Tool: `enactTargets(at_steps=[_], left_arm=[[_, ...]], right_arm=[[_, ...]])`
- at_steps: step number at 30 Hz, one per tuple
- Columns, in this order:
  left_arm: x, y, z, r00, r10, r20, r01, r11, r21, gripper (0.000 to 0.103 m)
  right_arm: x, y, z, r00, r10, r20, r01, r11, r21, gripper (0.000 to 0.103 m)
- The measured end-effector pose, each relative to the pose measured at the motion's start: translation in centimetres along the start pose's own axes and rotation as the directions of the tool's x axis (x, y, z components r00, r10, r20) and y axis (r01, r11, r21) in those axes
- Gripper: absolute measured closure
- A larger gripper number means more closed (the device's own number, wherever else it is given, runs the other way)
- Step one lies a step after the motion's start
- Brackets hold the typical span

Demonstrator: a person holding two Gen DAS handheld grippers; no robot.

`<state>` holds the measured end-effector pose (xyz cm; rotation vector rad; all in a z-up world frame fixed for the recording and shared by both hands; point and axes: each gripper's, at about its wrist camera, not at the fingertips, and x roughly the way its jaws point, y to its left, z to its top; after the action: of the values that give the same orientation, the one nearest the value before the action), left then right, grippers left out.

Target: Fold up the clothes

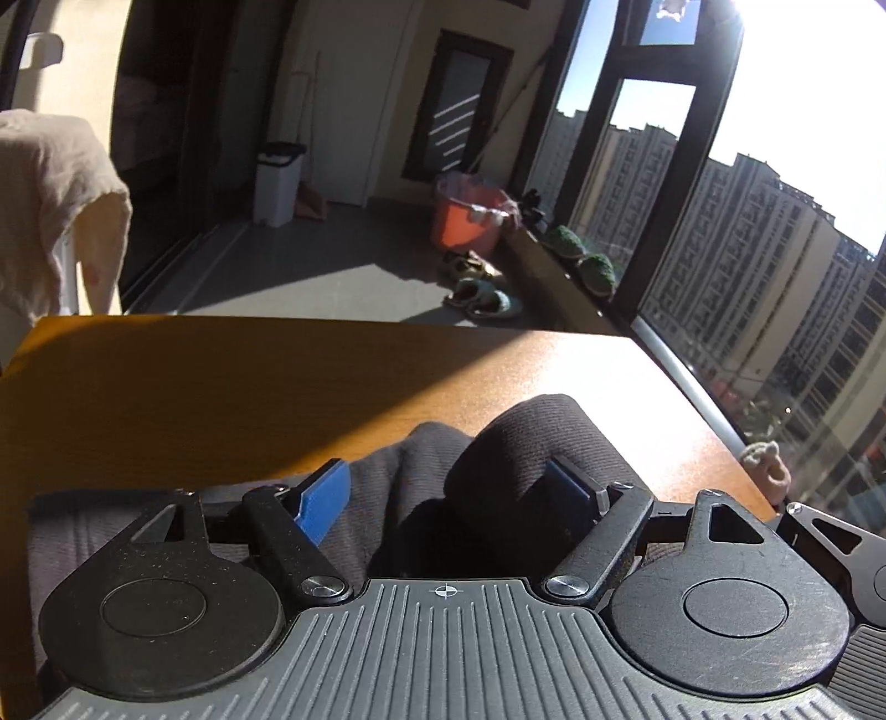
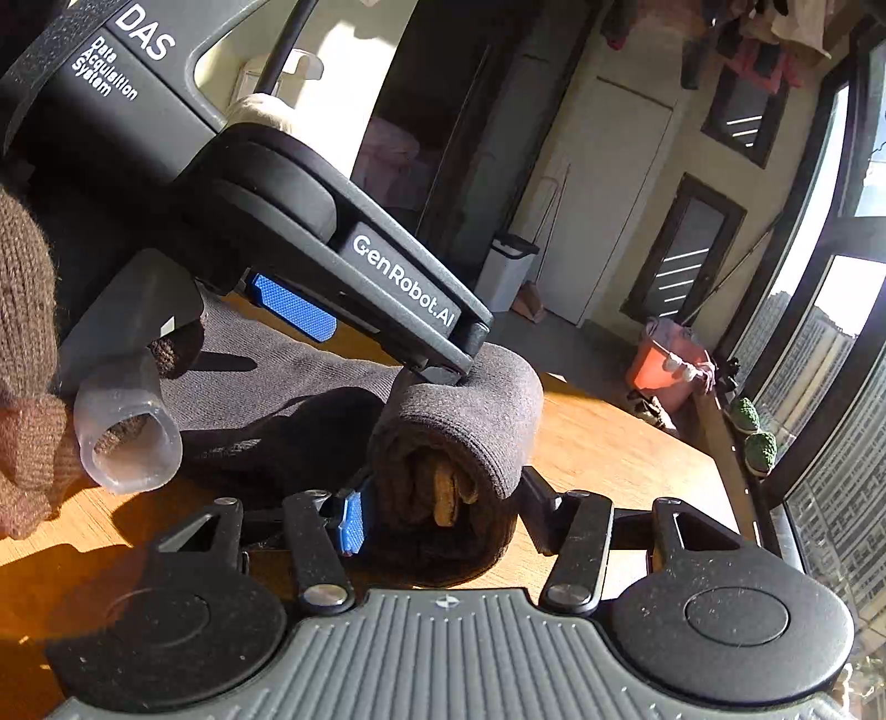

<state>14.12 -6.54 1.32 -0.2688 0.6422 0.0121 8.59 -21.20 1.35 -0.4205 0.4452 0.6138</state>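
Rolling up between the spread fingers of the right gripper (image 2: 443,515), with the left gripper (image 1: 454,498) also unclenched around it, the dark sock (image 2: 459,437) is not pinched and could unroll on the table (image 2: 620,443).

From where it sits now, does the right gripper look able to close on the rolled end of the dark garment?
Probably yes. The right gripper already straddles the rolled end of the dark garment, one finger on each side, nothing between. The left gripper sits close above the roll and could crowd it.

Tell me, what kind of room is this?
Probably an enclosed balcony of a high-rise flat: tall windows face apartment towers, laundry hangs overhead, and slippers lie by an orange bucket.
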Motion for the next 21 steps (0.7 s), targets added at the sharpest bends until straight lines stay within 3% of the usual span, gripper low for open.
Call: enactTargets(at_steps=[2, 5, 11, 14, 15, 17, 19, 21], left_arm=[[0.1, 1.0, -0.2, 1.000, 0.001, -0.006, -0.001, 1.000, -0.021, 0.019], [0.2, 2.3, -0.5, 0.999, 0.029, -0.015, -0.029, 0.999, -0.028, 0.019], [0.2, 3.1, -1.3, 0.999, 0.035, -0.004, -0.035, 0.999, -0.028, 0.016], [0.2, 3.1, -1.5, 0.999, 0.046, -0.003, -0.046, 0.999, -0.016, 0.017], [0.1, 3.1, -1.6, 0.999, 0.048, -0.003, -0.048, 0.999, -0.009, 0.018], [-0.2, 3.1, -1.8, 0.999, 0.044, -0.005, -0.044, 0.999, -0.002, 0.019], [-0.4, 3.1, -2.1, 0.999, 0.046, -0.006, -0.046, 0.999, 0.009, 0.018], [-0.5, 3.0, -2.2, 0.999, 0.048, -0.005, -0.048, 0.999, 0.016, 0.019]], right_arm=[[-0.7, -1.4, -0.2, 0.997, 0.072, 0.008, -0.073, 0.995, 0.075, 0.037], [-1.7, -4.4, -0.8, 0.986, 0.160, 0.035, -0.164, 0.957, 0.240, 0.037], [-0.8, -8.9, -1.6, 0.972, 0.207, 0.107, -0.232, 0.812, 0.536, 0.037], [1.6, -7.7, -1.9, 0.982, 0.189, 0.006, -0.166, 0.852, 0.496, 0.030], [1.8, -7.3, -2.1, 0.985, 0.171, -0.001, -0.149, 0.867, 0.476, 0.024], [1.4, -6.7, -2.0, 0.990, 0.143, 0.000, -0.127, 0.886, 0.446, 0.023], [1.0, -6.7, -1.7, 0.992, 0.127, 0.002, -0.115, 0.892, 0.438, 0.023], [0.4, -7.0, -1.5, 0.990, 0.136, 0.033, -0.136, 0.872, 0.470, 0.023]])
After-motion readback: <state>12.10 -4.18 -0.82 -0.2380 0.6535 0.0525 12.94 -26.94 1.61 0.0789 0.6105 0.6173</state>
